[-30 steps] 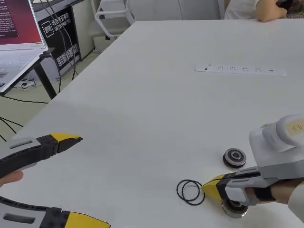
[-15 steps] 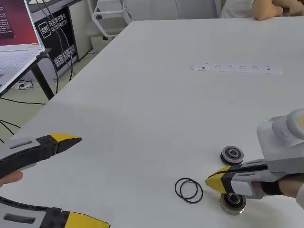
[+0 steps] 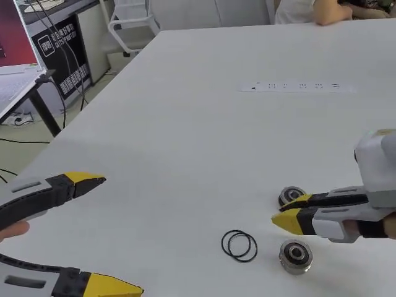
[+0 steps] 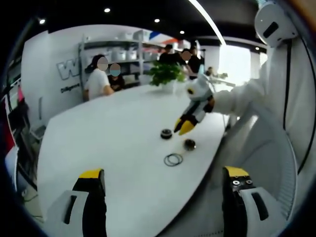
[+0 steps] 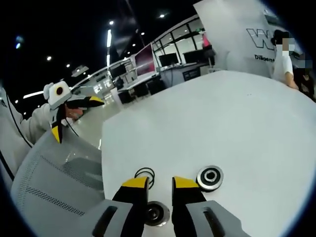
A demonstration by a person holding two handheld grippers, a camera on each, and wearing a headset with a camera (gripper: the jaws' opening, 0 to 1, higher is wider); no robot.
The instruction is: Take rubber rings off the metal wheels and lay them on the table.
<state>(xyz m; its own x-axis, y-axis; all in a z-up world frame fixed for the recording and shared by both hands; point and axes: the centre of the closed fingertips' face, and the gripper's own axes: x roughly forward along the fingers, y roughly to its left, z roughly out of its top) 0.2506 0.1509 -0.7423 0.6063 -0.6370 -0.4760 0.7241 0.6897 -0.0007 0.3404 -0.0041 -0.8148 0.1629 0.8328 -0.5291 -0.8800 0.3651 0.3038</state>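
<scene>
Right hand-held gripper, jaws barely parted, empty, hovers between the metal wheels; left hand-held gripper gapes wide. Better pinch just the dark rim of the far wheel.

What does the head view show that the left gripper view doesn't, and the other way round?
Head view extras: a power strip lying farther back on the white table, and a white chair past the table's far corner.

Left gripper view extras: a potted plant, wall shelves and people standing behind the table.

Both: two overlapping rubber rings, two metal wheels beside them, the right claw hovering by the wheels, and the left claw, wide open.
</scene>
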